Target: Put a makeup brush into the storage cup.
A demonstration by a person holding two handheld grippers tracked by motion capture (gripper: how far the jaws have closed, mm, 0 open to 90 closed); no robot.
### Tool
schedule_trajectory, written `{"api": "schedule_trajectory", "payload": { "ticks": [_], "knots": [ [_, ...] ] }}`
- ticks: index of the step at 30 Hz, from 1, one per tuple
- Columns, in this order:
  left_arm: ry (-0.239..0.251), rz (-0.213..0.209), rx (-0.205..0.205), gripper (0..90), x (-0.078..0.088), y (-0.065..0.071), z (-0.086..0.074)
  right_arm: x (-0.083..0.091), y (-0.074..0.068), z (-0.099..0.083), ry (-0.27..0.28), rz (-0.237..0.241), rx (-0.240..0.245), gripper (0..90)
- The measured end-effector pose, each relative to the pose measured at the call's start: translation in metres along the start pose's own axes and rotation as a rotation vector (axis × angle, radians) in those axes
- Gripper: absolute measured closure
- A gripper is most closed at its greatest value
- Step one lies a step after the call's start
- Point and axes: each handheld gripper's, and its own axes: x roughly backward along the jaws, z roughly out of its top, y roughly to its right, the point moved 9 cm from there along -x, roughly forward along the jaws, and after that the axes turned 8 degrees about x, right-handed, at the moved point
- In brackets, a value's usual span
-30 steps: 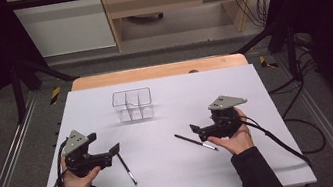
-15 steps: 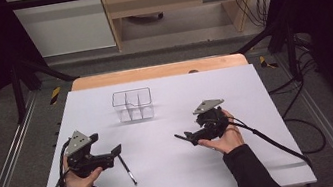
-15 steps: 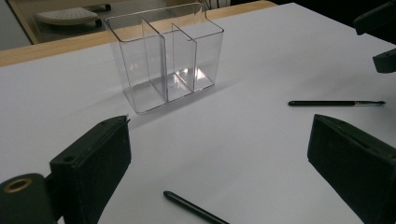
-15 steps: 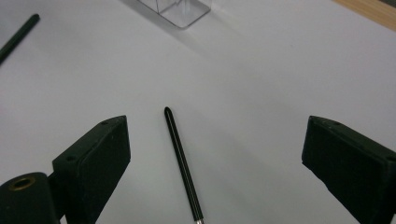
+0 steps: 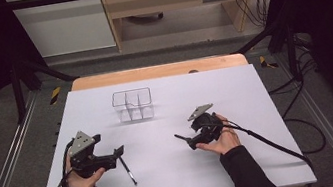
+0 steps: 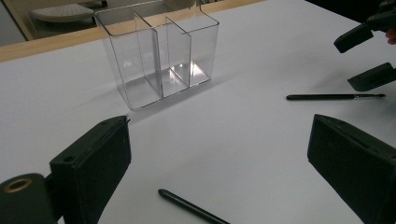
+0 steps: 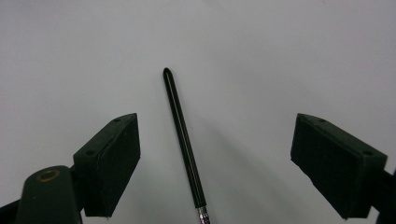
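Two thin black brushes lie on the white table (image 5: 235, 92). One brush (image 5: 128, 171) (image 6: 189, 208) lies just in front of my left gripper (image 5: 119, 153) (image 6: 224, 172), which rests low with its jaws open and nothing between them. The other brush (image 5: 179, 137) (image 7: 183, 140) (image 6: 334, 96) lies lengthwise between the jaws of my right gripper (image 5: 190, 143) (image 7: 224, 158). Those jaws have just been closing a little but stand wide, and the pads are clear of the brush. A clear three-compartment holder (image 5: 132, 105) (image 6: 159, 56) stands empty farther back.
The table's wooden far edge (image 5: 156, 71) runs behind the holder. Cables trail from the right gripper over the right side of the table (image 5: 268, 140). Metal rails (image 5: 8, 164) flank the table. My right gripper's jaws (image 6: 369, 56) appear at the top right of the left gripper view.
My right gripper has moved left and down over its brush, and its jaws have narrowed slightly. The left gripper and both brushes have stayed put.
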Motion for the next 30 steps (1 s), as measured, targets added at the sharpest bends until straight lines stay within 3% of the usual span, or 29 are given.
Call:
{"api": "schedule_trajectory", "payload": {
  "ticks": [15,25,30],
  "knots": [
    [-0.003,-0.001,-0.004,5.1,-0.001,0.001,-0.001,-0.023,-0.008,-0.014,-0.092,0.033,0.022,28.0],
    [-0.007,-0.001,-0.006,5.2,-0.001,0.001,-0.001,-0.024,-0.014,-0.016,-0.102,0.067,0.024,41.4],
    [-0.007,-0.002,-0.009,5.3,-0.001,0.002,-0.001,-0.023,-0.016,-0.016,-0.099,0.088,0.015,55.3]
  ]
}}
